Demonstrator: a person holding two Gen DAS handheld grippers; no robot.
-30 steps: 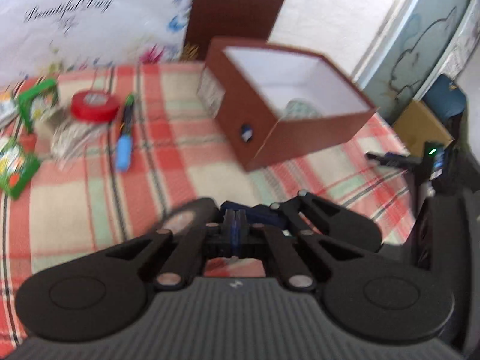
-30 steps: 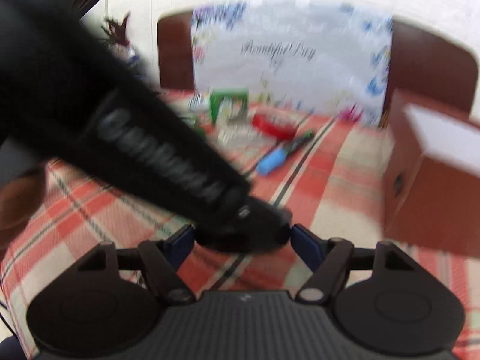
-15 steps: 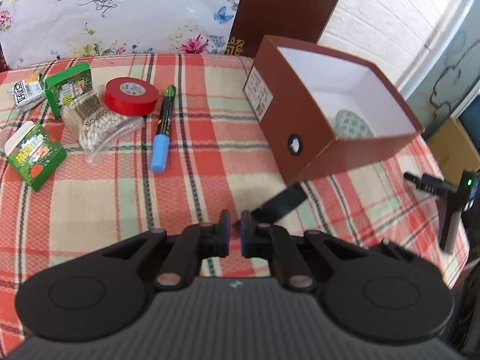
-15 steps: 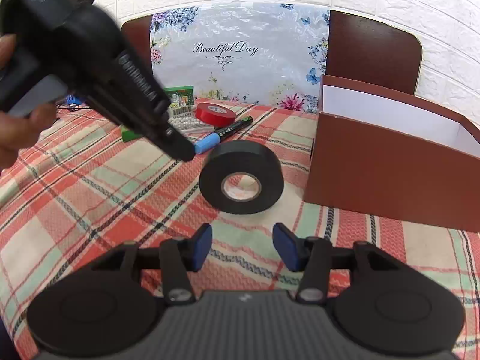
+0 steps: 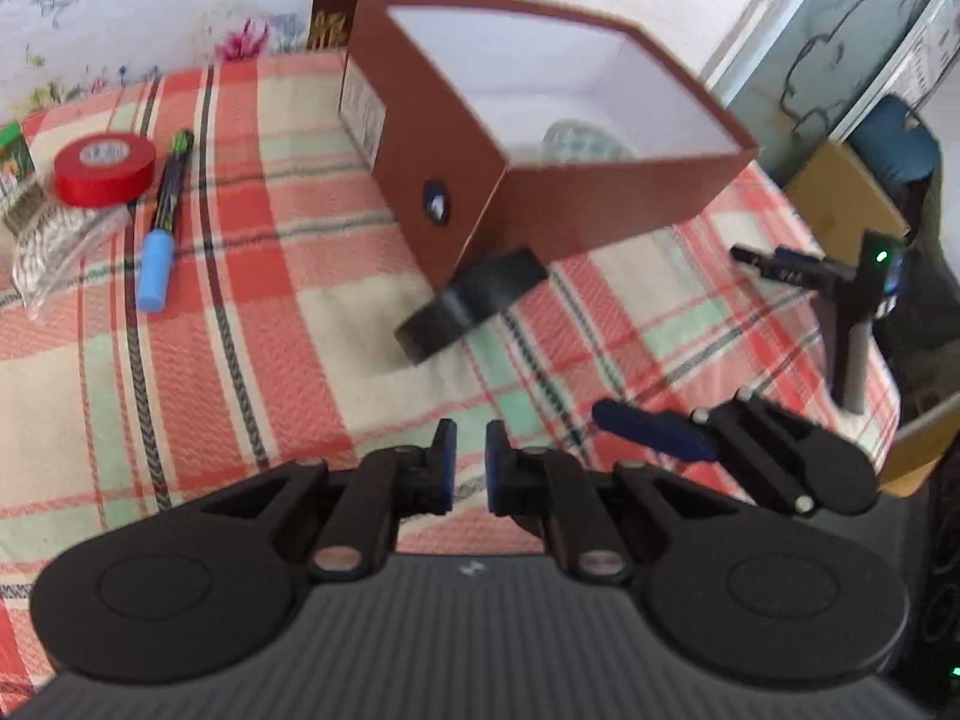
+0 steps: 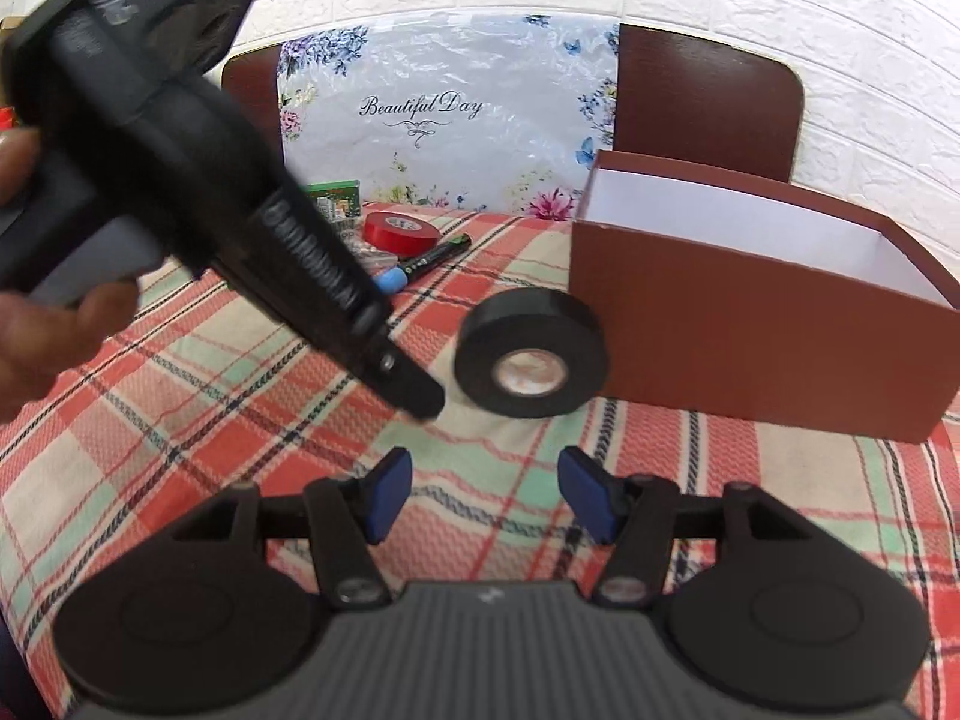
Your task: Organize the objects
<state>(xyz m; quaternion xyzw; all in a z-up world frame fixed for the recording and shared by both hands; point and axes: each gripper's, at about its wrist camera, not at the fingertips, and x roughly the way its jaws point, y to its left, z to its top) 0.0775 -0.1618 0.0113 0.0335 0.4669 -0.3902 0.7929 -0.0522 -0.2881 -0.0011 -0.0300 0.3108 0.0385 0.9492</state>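
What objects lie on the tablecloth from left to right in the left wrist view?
Bag of small white pieces → red tape roll → blue-capped marker → black tape roll → brown box.

My left view is smeared by motion blur. The round patterned thing (image 5: 581, 139) inside the brown cardboard box (image 5: 474, 180) is half hidden by its wall, unreadable. The green packet (image 5: 11, 157) is cut by the edge.
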